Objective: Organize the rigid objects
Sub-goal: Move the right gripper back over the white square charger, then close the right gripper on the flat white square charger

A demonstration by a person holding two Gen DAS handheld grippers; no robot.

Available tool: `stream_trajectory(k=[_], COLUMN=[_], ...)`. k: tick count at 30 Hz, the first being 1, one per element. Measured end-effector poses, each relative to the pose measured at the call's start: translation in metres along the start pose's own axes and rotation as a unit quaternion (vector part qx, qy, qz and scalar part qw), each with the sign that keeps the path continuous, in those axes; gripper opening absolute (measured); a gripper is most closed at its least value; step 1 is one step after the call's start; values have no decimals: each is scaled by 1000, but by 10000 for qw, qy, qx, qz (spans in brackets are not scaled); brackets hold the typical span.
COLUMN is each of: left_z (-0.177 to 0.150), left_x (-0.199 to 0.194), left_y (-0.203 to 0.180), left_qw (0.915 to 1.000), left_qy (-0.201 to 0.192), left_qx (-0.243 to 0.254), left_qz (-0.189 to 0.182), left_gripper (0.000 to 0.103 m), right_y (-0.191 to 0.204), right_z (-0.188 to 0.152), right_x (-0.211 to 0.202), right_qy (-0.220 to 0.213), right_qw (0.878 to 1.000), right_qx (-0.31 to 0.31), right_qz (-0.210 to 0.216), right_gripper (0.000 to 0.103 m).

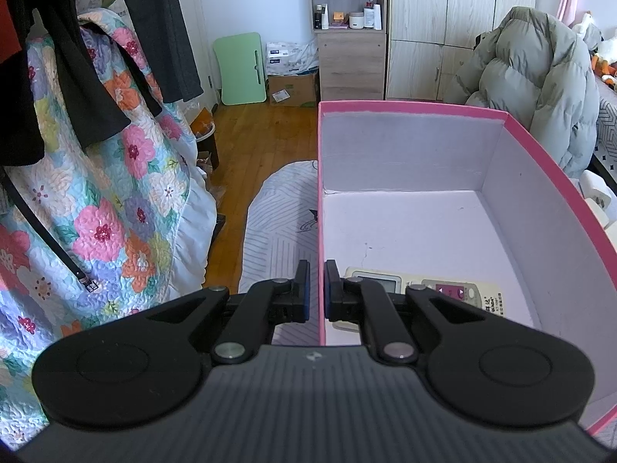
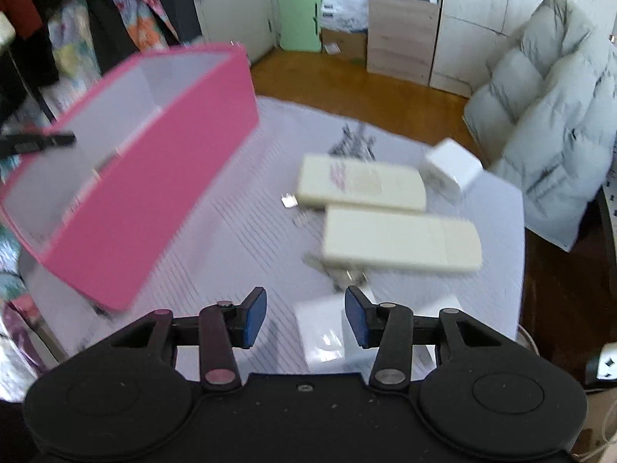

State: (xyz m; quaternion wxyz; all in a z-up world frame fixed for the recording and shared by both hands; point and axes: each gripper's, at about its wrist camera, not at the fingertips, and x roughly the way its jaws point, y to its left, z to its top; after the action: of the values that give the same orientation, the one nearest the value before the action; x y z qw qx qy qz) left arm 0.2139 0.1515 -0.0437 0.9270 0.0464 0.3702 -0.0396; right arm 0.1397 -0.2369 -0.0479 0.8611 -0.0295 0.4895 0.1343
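L tongs (image 1: 317, 289) clamped on near wall of pink box (image 1: 540, 146), one pad inside, one outside. Remote (image 1: 455, 293) flat on box floor, just beside inner pad. Tabletop (image 1: 270, 239) under box.

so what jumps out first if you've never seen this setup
The pink box on the round table, its left wall pinched by the left tongs, with one remote inside. Outside it, two cream remotes lie right of the box, ahead of the open right tongs.

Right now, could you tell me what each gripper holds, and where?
The left gripper pinches the pink box by its near side wall. The right gripper is open, holding nothing.
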Motion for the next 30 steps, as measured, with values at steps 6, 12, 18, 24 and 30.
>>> stream_trajectory(k=[6, 12, 18, 24, 30], left_z=[0, 0, 0, 1, 1], left_x=[0, -1, -1, 0, 0], left_y=[-1, -2, 0, -1, -3], left_qw=[10000, 10000, 10000, 10000, 9999], left_qy=[-13, 7, 46, 43, 36], left_qx=[12, 83, 49, 39, 75], left_qz=[4, 49, 67, 63, 77], left_gripper=[7, 7, 8, 8, 8], right_y=[-6, -5, -6, -8, -8], right_z=[-16, -15, -11, -15, -11], right_x=[13, 21, 33, 36, 5], right_qy=[206, 307, 248, 154, -465], right_qw=[9988, 9952, 9929, 9963, 9979], right_qx=[-366, -917, -1162, -846, -348], right_qz=[-239, -161, -51, -42, 276], right_gripper=[63, 68, 69, 62, 62])
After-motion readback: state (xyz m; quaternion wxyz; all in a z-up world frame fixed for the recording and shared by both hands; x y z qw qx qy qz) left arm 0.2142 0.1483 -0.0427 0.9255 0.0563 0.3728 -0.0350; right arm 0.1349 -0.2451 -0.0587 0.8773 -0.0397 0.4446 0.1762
